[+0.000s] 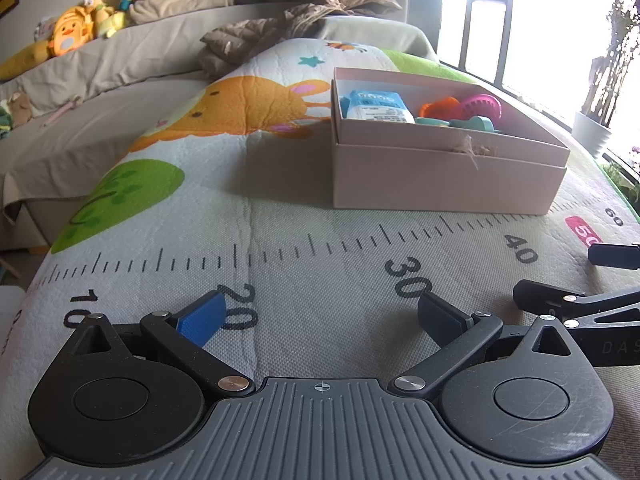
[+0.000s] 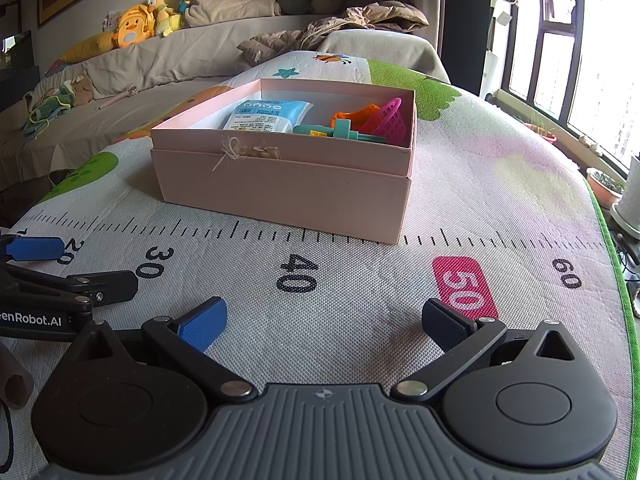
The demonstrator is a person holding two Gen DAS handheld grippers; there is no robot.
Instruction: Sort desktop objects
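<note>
Seemingly nothing is held: the left gripper (image 1: 320,316) is kept low over the play mat (image 1: 320,240), fingers spread, and the right gripper (image 2: 324,316) likewise; ahead, the toys are already gathered in the pink box (image 2: 288,188)

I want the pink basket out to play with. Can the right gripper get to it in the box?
Probably yes. The right gripper is open and empty, and the mat between it and the box is bare. The box has no lid on, and the pink basket sits on top by the right wall.
</note>
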